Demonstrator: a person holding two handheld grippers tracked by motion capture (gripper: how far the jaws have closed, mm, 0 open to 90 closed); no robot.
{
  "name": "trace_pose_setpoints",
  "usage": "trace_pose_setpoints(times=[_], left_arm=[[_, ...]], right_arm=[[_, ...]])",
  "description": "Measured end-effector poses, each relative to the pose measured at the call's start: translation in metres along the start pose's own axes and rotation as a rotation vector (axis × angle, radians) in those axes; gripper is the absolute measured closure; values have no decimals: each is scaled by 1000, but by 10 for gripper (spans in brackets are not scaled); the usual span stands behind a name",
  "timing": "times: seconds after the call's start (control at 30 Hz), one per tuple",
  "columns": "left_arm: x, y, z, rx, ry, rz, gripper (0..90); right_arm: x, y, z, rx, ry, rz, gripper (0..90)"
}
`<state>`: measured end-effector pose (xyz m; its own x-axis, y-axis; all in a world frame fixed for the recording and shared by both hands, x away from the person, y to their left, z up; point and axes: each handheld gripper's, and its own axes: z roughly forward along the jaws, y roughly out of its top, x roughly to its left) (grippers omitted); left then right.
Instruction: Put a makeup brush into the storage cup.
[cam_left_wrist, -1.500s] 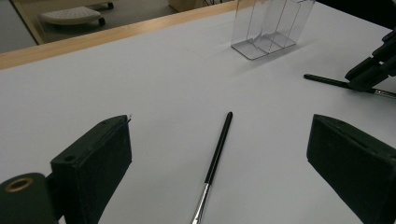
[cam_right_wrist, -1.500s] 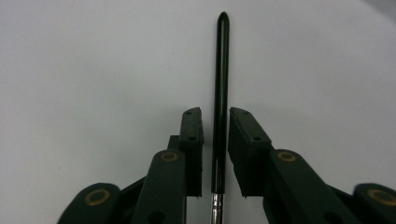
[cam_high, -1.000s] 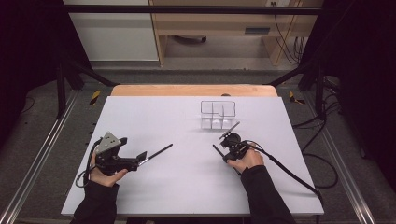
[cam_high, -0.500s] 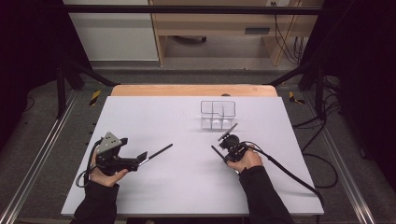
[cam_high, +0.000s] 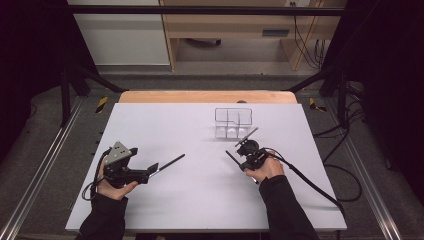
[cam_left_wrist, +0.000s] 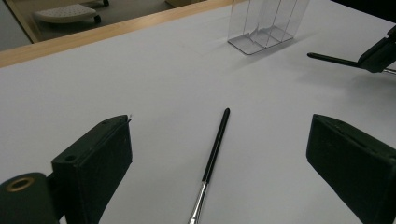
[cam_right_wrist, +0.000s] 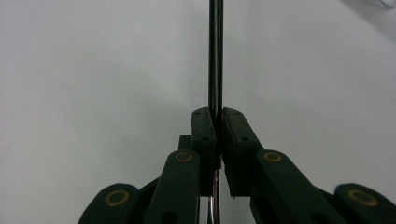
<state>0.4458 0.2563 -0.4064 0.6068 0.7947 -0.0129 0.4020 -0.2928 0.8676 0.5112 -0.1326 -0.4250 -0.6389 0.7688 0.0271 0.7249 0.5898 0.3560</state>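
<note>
You had the thin black brush (cam_right_wrist: 215, 56) pinched in your right hand-held gripper (cam_right_wrist: 217, 112), whose jaws were shut tight on the handle, with the pads meeting on either side of it. The grip sat partway along the shaft, so a long stretch of handle stuck out ahead. That looked deliberate, since the free end could then be steered into a slot. In the high view that brush pointed up and away from you, toward the clear compartmented organizer (cam_high: 234, 122), which stood just beyond it on the white counter (cam_high: 165, 130). You held it close to the organizer but not yet over any compartment.

Your left hand-held gripper (cam_left_wrist: 218, 122) was wide open and gripped nothing. The second brush (cam_left_wrist: 212, 156) lay flat on the counter between its spread jaws, silver ferrule toward you and black tip pointing away. Neither pad touched it. The jaws straddled the handle, a likely line-up for a pinch, while your left hand sat well apart from the organizer.
</note>
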Motion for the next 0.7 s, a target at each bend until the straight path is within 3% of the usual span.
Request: trace_pose_setpoints(times=[0.7], left_arm=[[-12, 13, 4, 7, -41, 97, 67]], right_arm=[[14, 17, -43, -150, 79, -106, 839]])
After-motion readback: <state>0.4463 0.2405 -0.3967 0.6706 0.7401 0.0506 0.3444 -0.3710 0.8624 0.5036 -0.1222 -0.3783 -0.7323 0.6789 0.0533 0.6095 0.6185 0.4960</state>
